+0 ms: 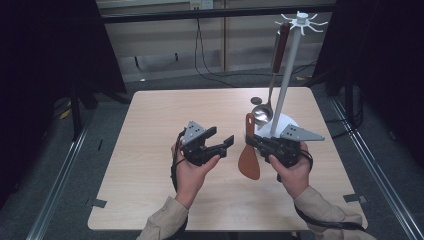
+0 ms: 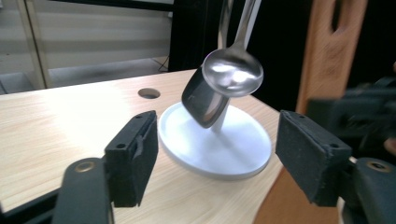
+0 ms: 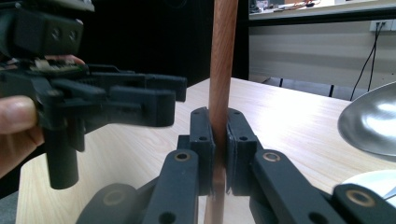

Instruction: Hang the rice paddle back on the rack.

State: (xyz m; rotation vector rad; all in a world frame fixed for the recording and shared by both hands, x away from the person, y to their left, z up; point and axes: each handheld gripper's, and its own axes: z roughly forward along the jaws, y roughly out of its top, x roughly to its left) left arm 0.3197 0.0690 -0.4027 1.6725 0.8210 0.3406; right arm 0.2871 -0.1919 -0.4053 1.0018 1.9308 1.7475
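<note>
Colours on the table

Reddish-brown wooden spatula [image 1: 248,152], near right; shiny silver ladle [image 1: 262,113] with dark red-brown handle, hung farther off on a white rack [image 1: 286,82] with round white base [image 2: 219,149]; pale wood-grain table [image 1: 165,120]; black grippers, left [image 1: 220,145] and right [image 1: 251,140], with grey plates; beige sleeves [image 1: 320,210].

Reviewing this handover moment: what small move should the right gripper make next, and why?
Probably lift the wooden spatula toward a free hook on the rack: the right gripper clamps its handle, the left gripper stands open and empty, and a ladle already hangs there.
</note>
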